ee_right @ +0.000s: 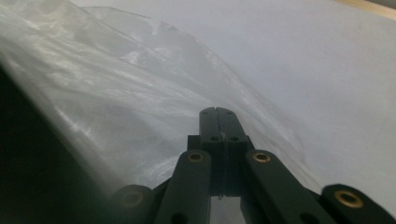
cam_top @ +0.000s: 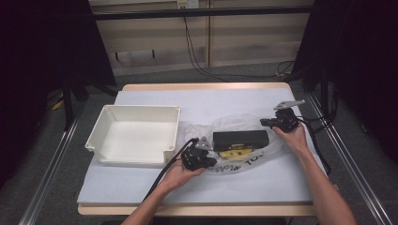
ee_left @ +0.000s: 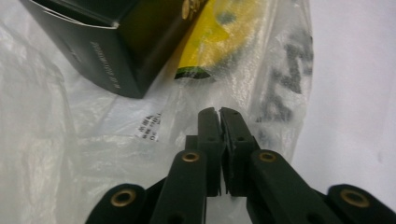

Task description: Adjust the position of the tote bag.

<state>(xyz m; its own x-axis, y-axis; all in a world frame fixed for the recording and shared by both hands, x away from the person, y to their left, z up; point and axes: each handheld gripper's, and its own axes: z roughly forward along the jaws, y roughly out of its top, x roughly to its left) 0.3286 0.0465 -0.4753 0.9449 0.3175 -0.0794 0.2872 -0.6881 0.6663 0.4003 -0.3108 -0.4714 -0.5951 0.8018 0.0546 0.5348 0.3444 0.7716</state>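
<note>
A clear plastic bag (cam_top: 233, 122) lies on the white table cover, with a black box (cam_top: 241, 137) and a yellow item (cam_top: 233, 153) inside it. My left gripper (cam_top: 212, 162) is at the bag's near left corner. In the left gripper view, my left gripper (ee_left: 219, 112) has its jaws together on a fold of the bag (ee_left: 60, 140). The black box (ee_left: 107, 42) and the yellow item (ee_left: 224, 32) sit just beyond. My right gripper (cam_top: 264, 123) is at the bag's right end. In the right gripper view, my right gripper (ee_right: 217, 111) is shut on the film of the bag (ee_right: 116, 93).
A white rectangular bin (cam_top: 141, 108) stands left of the bag, empty inside. The white table cover (cam_top: 211, 185) has bare room in front of and behind the bag. Cables trail from both grippers, and dark curtains flank the table.
</note>
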